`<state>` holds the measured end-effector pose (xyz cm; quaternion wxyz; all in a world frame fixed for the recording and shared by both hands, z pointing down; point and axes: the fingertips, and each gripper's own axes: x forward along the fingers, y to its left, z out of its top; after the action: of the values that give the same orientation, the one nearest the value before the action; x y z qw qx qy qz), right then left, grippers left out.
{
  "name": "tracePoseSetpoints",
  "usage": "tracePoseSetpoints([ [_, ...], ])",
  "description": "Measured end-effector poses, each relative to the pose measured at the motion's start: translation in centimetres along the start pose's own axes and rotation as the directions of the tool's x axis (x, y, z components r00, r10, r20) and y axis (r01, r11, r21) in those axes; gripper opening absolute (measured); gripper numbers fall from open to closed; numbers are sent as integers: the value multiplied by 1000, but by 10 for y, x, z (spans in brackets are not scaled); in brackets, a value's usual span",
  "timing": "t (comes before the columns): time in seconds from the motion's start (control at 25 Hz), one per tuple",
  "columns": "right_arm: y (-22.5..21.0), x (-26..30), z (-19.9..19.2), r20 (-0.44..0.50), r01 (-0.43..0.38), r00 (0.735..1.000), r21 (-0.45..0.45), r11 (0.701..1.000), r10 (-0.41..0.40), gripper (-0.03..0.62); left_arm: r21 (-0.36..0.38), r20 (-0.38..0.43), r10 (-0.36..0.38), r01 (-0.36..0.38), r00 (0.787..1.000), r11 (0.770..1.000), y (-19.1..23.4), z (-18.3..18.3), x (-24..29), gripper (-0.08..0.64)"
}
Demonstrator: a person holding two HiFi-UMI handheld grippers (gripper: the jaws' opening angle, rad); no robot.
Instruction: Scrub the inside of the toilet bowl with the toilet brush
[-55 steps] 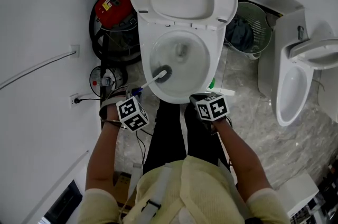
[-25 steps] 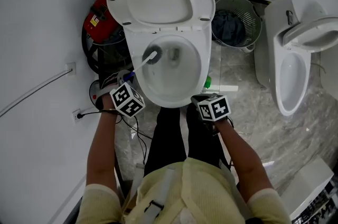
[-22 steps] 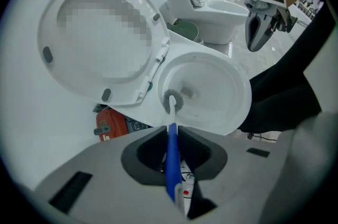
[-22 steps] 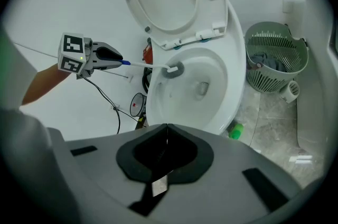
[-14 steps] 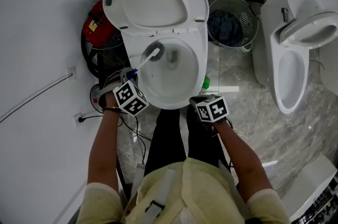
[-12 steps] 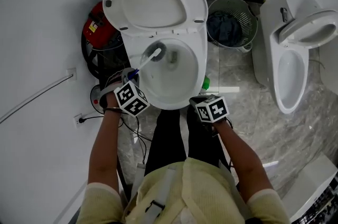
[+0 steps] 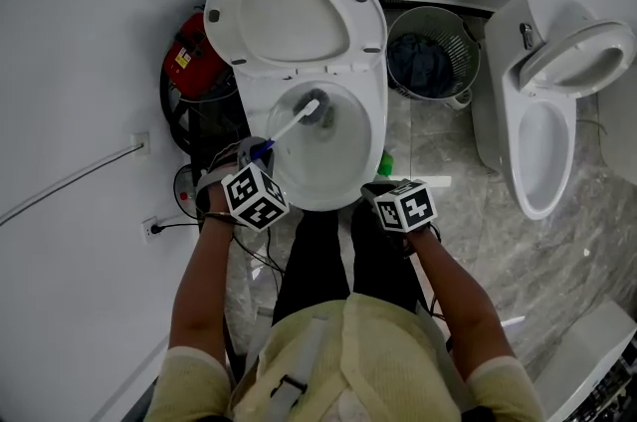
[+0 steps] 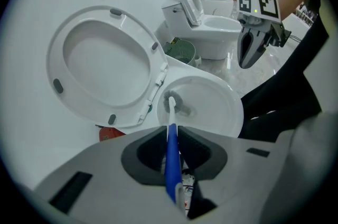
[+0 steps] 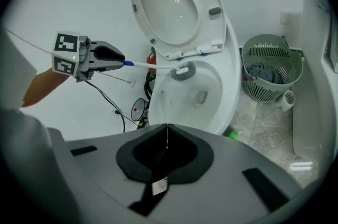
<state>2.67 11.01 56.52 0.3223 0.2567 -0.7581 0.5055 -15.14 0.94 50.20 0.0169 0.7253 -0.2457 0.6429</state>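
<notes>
The white toilet bowl (image 7: 375, 133) stands open with its lid (image 7: 295, 20) raised against the wall. The toilet brush has a white and blue handle (image 7: 283, 130), and its dark bristle head (image 7: 318, 109) sits inside the bowl near the back, left of the drain. My left gripper (image 7: 253, 154) is shut on the blue end of the brush handle (image 8: 171, 165), at the bowl's front-left rim. In the left gripper view the brush head (image 8: 172, 103) points down into the bowl. My right gripper (image 7: 384, 196) hovers at the bowl's front-right edge, shut and empty (image 9: 167, 136).
A green mesh basket (image 7: 434, 54) with dark cloth stands right of the toilet. A second toilet (image 7: 543, 126) is further right. A red device (image 7: 197, 62) and black cables lie on the left by the wall. A small green item (image 7: 385, 162) lies on the floor.
The brush head has swept from the bowl's front-left, up along the left wall, to the back middle near the drain. The right gripper has stayed put.
</notes>
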Motion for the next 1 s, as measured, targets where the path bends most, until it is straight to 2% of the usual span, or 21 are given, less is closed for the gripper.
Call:
tracePoseSetpoints([
  [0.32,10,-31,30,92,-5,996,-27,1000,7,15,11,45,30,-31,999,999,-9,11,-43,72],
  [0.52,14,-47,37,125,-8,992,-27,1000,11,15,-14,75,42,-41,996,999,-21,18,-66,72],
  [0.68,18,-60,45,158,-4,987,-27,1000,8,15,-45,100,46,-41,994,998,-31,20,-82,72],
  [1.0,38,-86,64,229,7,973,-90,996,14,15,-138,141,94,-75,986,988,-42,17,-104,72],
])
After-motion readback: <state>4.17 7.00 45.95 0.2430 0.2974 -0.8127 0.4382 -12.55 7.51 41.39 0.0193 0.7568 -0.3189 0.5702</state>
